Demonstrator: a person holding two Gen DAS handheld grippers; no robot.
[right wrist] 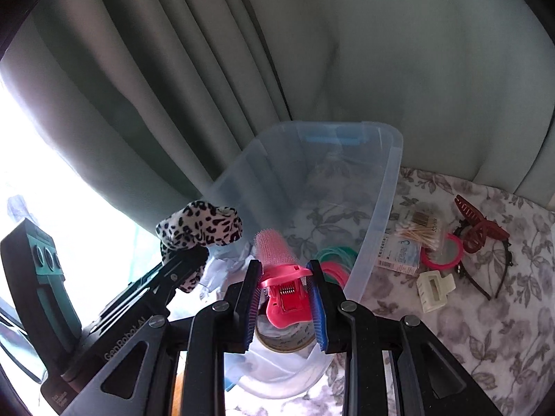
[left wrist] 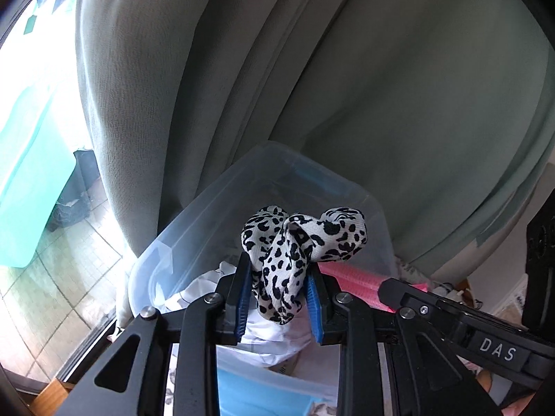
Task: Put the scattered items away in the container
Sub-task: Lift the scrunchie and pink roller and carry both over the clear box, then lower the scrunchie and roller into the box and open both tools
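**Both hand-held grippers holding items over the bin**

The left hand-held gripper (left wrist: 279, 298) is pinching a leopard-print scrunchie (left wrist: 298, 242) above the clear plastic bin (right wrist: 381, 208). The right hand-held gripper (right wrist: 285, 294) is clamping a pink hair roller (right wrist: 277, 260) by its clip, over the bin's near end. Inside are lying green and pink rings (right wrist: 338, 260), white wrapping and what may be a tin. Beside the bin, on the floral cloth (right wrist: 485, 329), are sitting cotton swabs (right wrist: 419, 230), a cream claw clip (right wrist: 435, 287) and a red claw clip (right wrist: 480, 227).
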